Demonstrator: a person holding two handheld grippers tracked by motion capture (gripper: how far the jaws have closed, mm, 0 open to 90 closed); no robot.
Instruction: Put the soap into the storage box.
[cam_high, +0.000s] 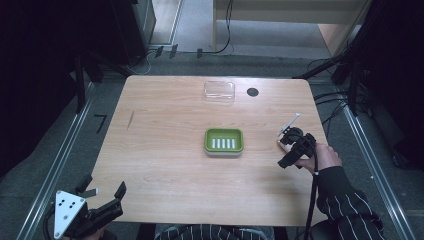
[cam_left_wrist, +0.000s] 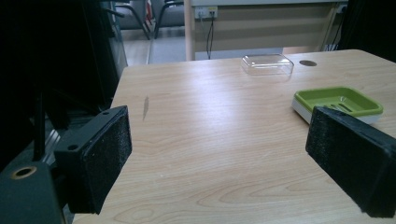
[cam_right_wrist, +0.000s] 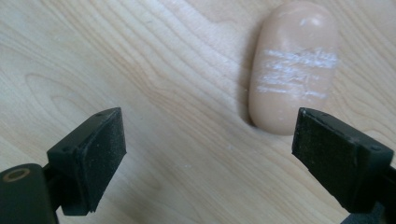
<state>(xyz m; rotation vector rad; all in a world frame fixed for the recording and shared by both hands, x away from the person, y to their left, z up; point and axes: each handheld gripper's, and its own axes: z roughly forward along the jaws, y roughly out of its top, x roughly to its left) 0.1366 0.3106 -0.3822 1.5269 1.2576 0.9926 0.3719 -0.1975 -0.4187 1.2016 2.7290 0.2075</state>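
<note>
Judging from the layout, the approach to the soap bar (cam_right_wrist: 293, 70) was in hand, with the green soap dish (cam_high: 224, 140) at the table's centre the likely destination. The right gripper (cam_right_wrist: 210, 154) was held over the bar, jaws wide apart and nothing gripped (the bar lay beyond them, nearer one pad). Centring and closing would be required next. The left gripper (cam_left_wrist: 219, 154) was parked at the near-left corner, open and empty.
</note>
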